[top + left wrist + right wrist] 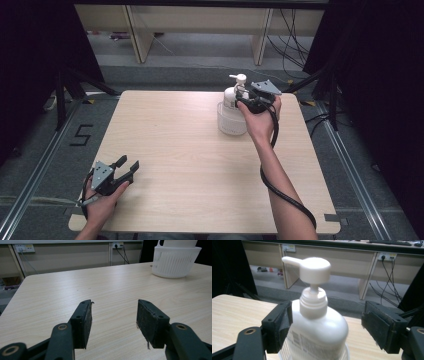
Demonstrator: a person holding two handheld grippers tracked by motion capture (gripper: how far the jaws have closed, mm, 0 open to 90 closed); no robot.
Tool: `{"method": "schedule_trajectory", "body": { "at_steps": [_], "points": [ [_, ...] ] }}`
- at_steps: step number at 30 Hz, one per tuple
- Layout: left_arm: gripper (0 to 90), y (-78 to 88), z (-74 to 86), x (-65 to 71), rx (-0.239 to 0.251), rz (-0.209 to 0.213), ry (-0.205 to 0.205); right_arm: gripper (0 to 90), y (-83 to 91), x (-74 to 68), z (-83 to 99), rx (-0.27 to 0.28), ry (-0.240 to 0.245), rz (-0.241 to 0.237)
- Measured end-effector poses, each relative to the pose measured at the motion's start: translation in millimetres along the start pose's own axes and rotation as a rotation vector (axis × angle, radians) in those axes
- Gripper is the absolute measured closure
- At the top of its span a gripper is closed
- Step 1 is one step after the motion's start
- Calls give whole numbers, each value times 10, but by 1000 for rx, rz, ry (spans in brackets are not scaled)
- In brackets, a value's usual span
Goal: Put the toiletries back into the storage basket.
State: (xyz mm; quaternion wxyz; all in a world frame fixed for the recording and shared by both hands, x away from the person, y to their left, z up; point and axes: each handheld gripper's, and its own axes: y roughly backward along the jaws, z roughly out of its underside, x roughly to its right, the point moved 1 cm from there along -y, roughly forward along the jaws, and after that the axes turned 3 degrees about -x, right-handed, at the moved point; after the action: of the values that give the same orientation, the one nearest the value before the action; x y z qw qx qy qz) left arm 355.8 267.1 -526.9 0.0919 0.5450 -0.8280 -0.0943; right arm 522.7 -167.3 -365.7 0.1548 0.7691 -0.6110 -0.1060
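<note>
At the table's far side, right gripper [246, 97] gapes around pump bottle [317, 325]; left gripper [127, 167] rests open

The left claw [127, 167] rested low at the near left in the person's left hand [102, 200], jaws spread wide with nothing between them, while the right arm stretched far forward, its right claw [243, 97] held high and level with jaws gaping fully apart.
</note>
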Motion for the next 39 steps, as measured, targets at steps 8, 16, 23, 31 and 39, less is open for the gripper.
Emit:
{"method": "schedule_trajectory", "body": {
  "at_steps": [8,16,23,31,39],
  "points": [
    [456,0,0,0,0,-1,3,250,207,79,146,-15,-20,-17],
    [456,0,1,2,2,-1,8,252,387,127,365,-25,2,-42],
    [456,-2,1,2,0,-5,8,258,538,185,632,-41,-1,-55],
    [456,-1,1,1,0,-7,10,262,652,291,991,-70,-8,-66],
    [456,0,0,0,-1,-9,12,265,736,392,1387,-75,-26,-71]
  ]
}}
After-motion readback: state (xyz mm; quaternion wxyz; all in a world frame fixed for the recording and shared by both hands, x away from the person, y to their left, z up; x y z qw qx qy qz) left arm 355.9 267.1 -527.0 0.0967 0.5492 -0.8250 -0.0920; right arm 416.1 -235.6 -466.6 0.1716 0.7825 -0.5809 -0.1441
